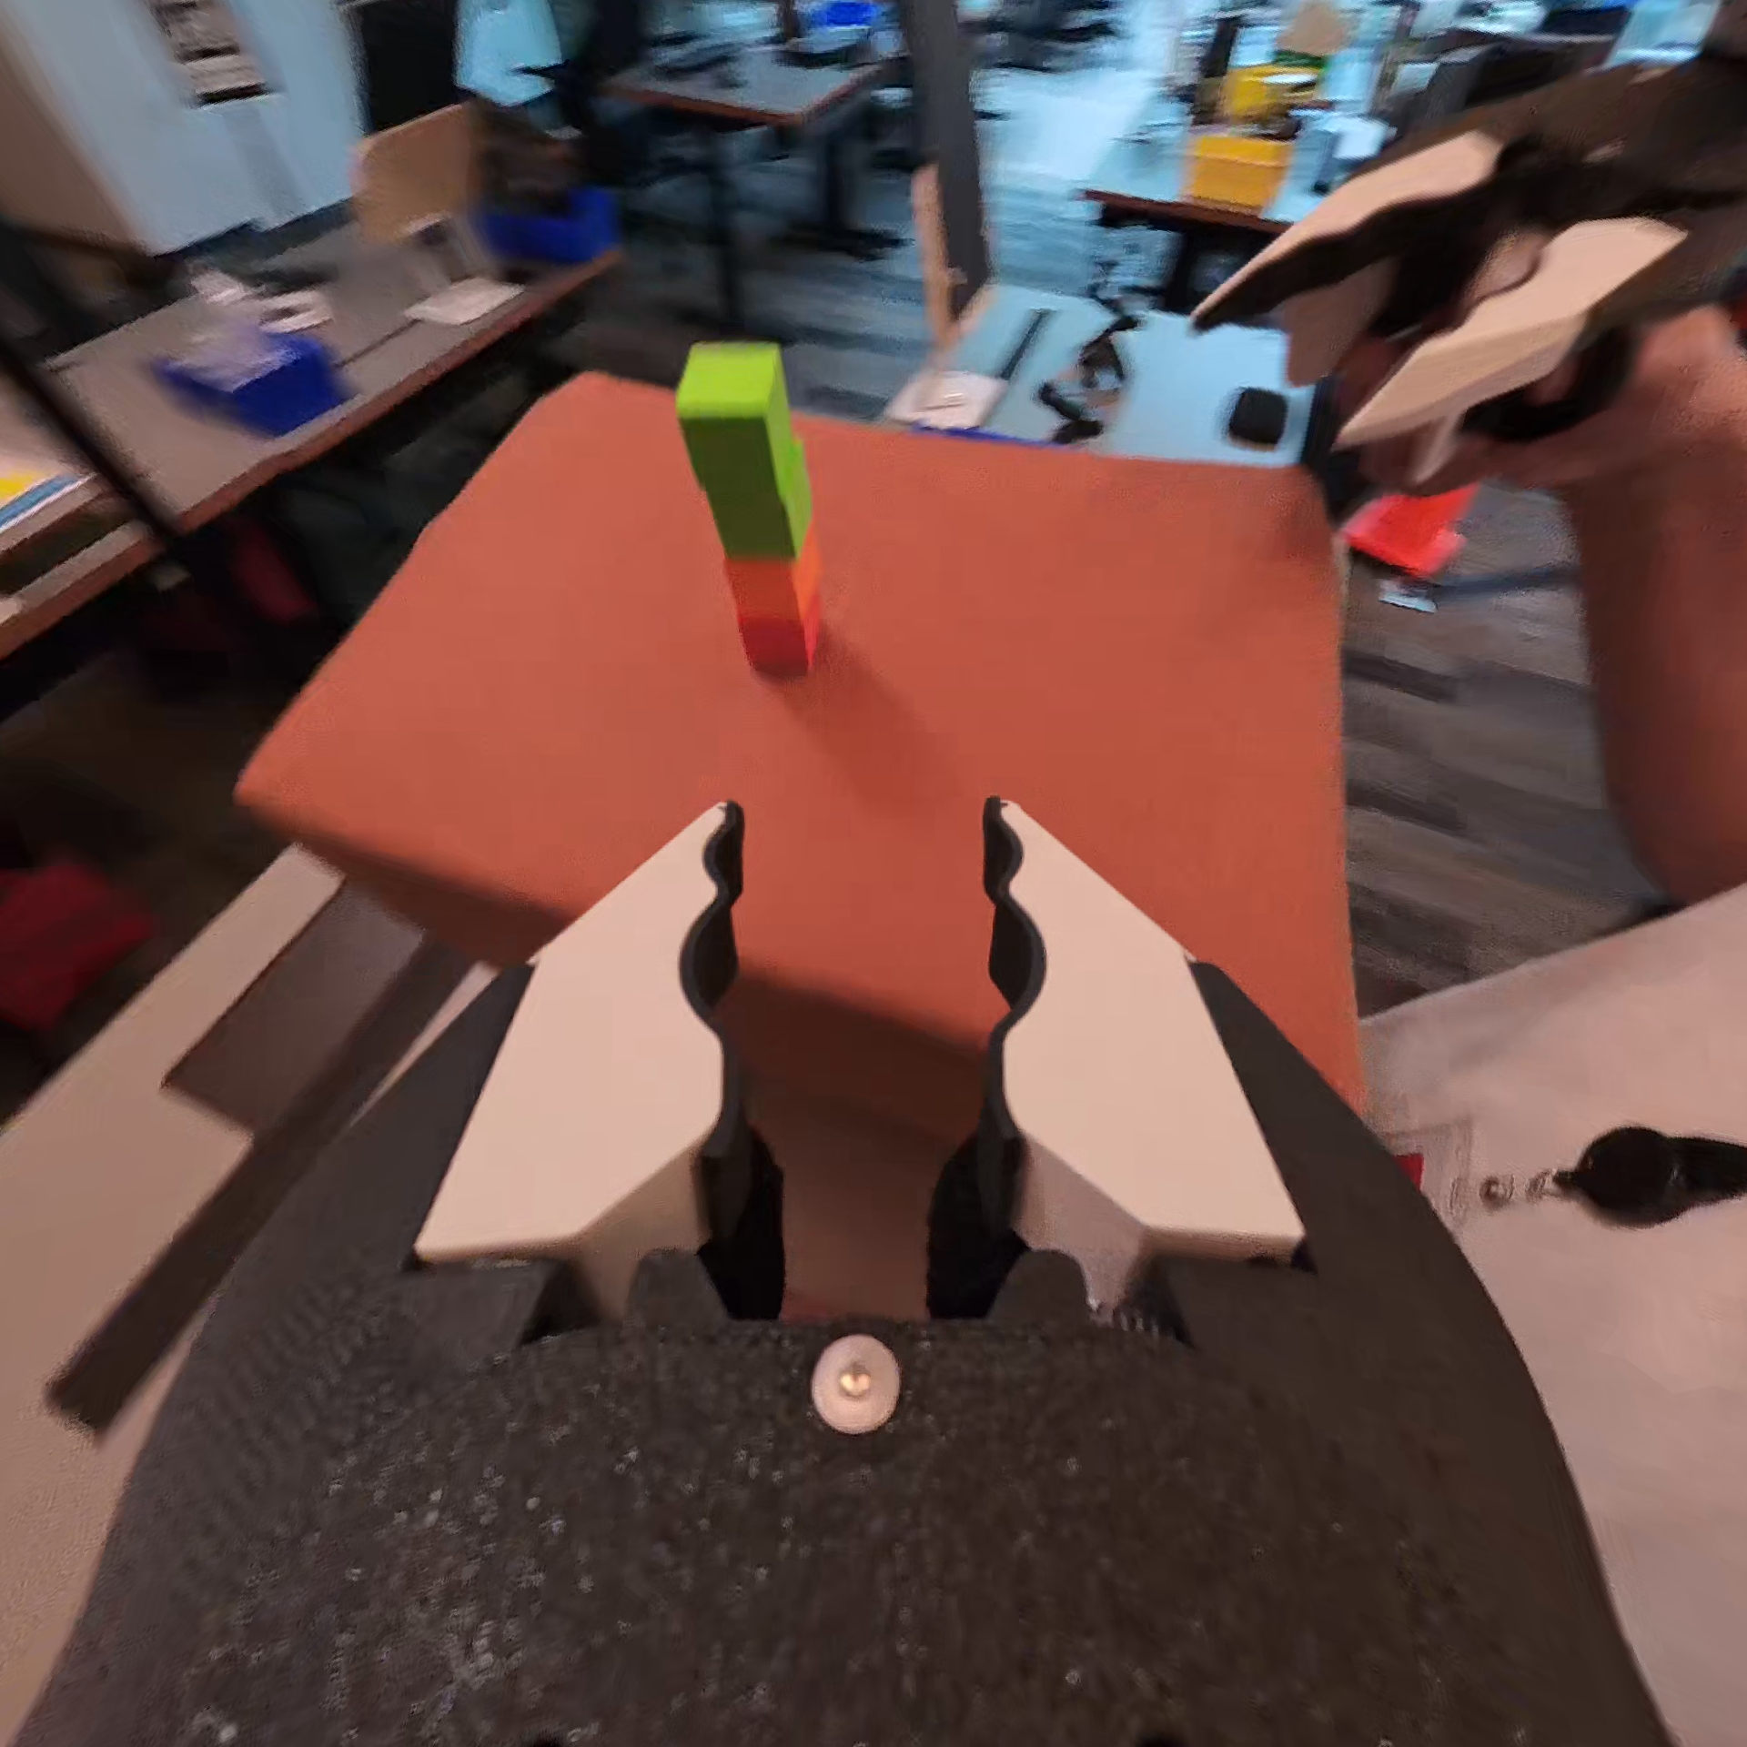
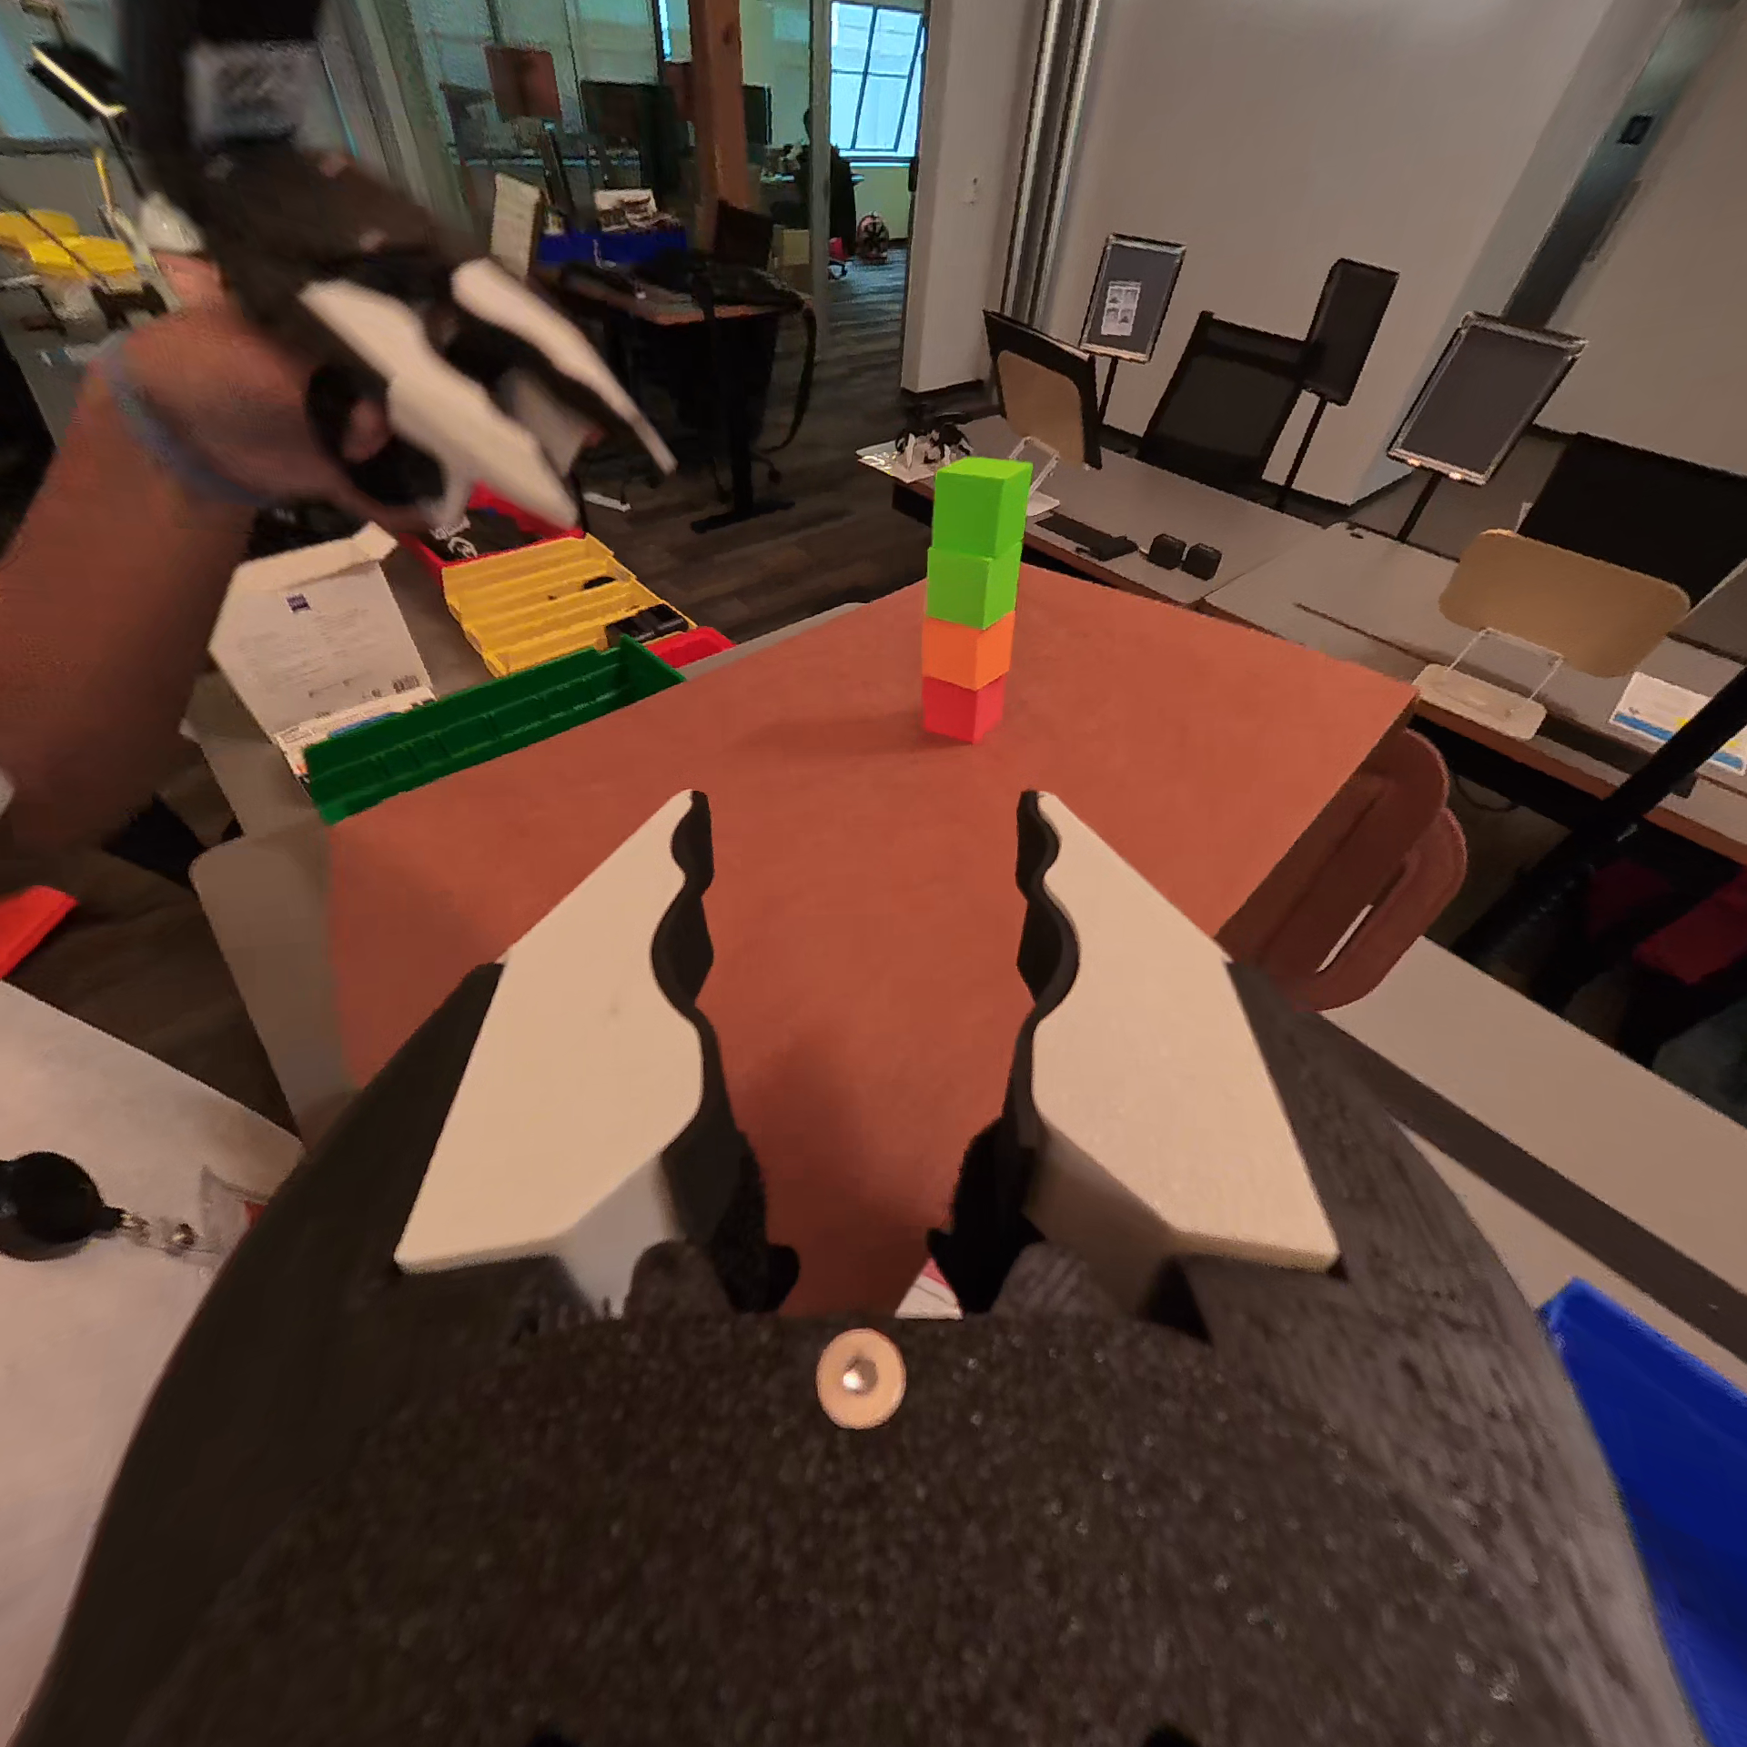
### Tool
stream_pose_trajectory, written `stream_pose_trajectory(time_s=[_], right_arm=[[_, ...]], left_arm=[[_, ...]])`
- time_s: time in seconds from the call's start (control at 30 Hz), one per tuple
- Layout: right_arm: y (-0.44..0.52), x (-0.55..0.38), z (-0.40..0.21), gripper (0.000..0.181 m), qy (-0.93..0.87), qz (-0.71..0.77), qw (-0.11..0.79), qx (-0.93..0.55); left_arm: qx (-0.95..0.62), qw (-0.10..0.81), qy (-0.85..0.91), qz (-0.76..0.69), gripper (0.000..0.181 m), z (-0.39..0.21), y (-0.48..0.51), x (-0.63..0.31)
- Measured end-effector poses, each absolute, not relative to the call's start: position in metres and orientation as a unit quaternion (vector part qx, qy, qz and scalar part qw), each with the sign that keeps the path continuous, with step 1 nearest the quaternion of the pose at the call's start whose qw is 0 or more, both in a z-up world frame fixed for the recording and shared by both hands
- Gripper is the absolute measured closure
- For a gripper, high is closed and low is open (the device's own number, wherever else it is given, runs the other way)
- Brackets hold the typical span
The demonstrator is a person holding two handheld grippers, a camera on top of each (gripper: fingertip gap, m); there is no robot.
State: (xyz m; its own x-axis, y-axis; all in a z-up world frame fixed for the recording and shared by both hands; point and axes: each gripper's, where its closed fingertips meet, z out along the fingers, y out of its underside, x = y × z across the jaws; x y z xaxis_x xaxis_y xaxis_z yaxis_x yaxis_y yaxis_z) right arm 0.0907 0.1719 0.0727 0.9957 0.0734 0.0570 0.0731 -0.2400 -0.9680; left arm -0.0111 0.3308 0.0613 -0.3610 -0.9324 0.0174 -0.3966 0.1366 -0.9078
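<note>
The stack (image 2: 974, 605) of four cubes stands mid-mat, well clear of the mat's (image 2: 851, 945) edges, with bare room all round; the rust mat covers a table in an office of desks and bins; the stack's long axis is upright, upper cubes slightly offset; left gripper (image 1: 860, 808) and right gripper (image 2: 862, 799) both gape empty, raised well short of it.

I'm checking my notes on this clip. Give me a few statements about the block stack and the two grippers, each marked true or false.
1. The stack has four cubes. True.
2. The bottom cube is green. False: it is red; the top two cubes are green.
3. The stack stands on a reddish-brown board. True.
4. The right gripper is shut on a cube. False: its fingers are apart and hold nothing.
5. The left gripper is open and clear of the stack. True.
</note>
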Motion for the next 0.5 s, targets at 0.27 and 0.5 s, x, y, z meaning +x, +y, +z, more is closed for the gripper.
stream_pose_trajectory(time_s=[0.27, 0.5], right_arm=[[0.15, 0.085, 0.067, 0.117, 0.022, -0.004, 0.602, -0.798], [0.146, 0.068, 0.058, 0.117, 0.028, 0.006, 0.61, -0.792]], left_arm=[[-0.566, 0.364, 0.578, -0.461, 0.129, 0.051, 0.28, -0.095], [-0.587, 0.399, 0.502, -0.495, 0.129, 0.067, 0.294, -0.097]])
